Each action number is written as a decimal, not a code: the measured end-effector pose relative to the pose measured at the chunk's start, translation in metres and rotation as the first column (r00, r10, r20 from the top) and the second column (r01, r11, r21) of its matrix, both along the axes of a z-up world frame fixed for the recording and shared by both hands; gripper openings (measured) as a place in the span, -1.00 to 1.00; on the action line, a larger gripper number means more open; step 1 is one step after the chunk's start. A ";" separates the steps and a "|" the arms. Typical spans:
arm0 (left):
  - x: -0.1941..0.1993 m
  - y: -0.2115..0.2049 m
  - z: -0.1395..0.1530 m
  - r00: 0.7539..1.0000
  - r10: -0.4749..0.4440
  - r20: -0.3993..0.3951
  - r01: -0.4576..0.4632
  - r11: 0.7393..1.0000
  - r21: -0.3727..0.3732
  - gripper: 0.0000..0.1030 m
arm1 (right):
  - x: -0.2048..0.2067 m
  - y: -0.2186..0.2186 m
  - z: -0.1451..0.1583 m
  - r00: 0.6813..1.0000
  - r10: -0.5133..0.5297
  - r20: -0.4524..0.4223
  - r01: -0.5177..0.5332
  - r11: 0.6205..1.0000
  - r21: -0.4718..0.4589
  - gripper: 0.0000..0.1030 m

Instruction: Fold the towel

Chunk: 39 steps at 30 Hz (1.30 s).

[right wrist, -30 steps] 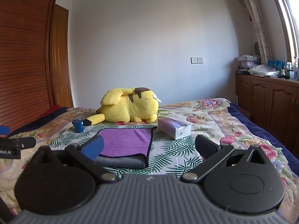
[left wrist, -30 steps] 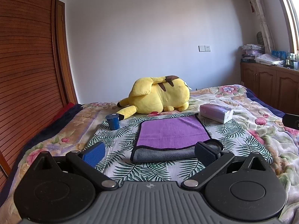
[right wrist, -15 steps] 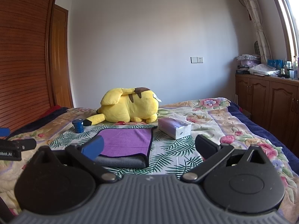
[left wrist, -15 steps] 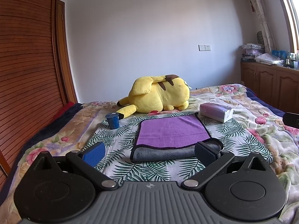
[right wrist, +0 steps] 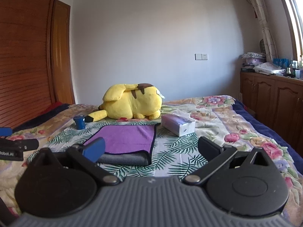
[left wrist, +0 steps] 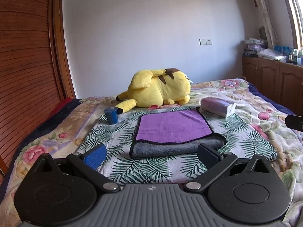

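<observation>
The left gripper [left wrist: 150,154] and right gripper [right wrist: 151,147] hover level, fingers spread wide, holding nothing.

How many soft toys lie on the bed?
1: the yellow plush toy with brown stripes, behind the folded purple and grey towel. Others may be hidden out of view.

Purple-and-grey towel [left wrist: 175,132] lies folded flat on the bed.

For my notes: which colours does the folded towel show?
The towel shows purple on top, grey at the near fold, with dark edging; clearest in the left wrist view.
</observation>
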<state>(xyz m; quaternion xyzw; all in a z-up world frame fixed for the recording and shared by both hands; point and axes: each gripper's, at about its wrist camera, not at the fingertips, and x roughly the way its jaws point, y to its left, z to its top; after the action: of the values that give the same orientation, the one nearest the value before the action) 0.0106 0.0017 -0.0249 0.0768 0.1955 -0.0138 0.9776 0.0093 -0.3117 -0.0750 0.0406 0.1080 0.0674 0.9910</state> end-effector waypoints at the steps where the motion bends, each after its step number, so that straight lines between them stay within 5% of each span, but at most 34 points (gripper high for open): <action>1: 0.003 0.000 -0.002 1.000 -0.002 -0.009 0.002 1.000 0.001 1.00 | 0.001 0.002 -0.001 1.000 0.002 -0.003 -0.002 1.000 -0.003 1.00; 39: 0.159 0.038 -0.050 0.972 -0.088 -0.216 0.101 0.994 0.047 1.00 | 0.126 0.029 -0.027 0.965 0.109 -0.239 -0.129 0.989 -0.069 1.00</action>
<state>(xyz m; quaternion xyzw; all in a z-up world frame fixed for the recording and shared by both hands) 0.1695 0.0397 -0.0752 0.1125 0.2960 -0.0629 0.9465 0.1356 -0.2824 -0.1018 -0.0002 0.2292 0.1169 0.9663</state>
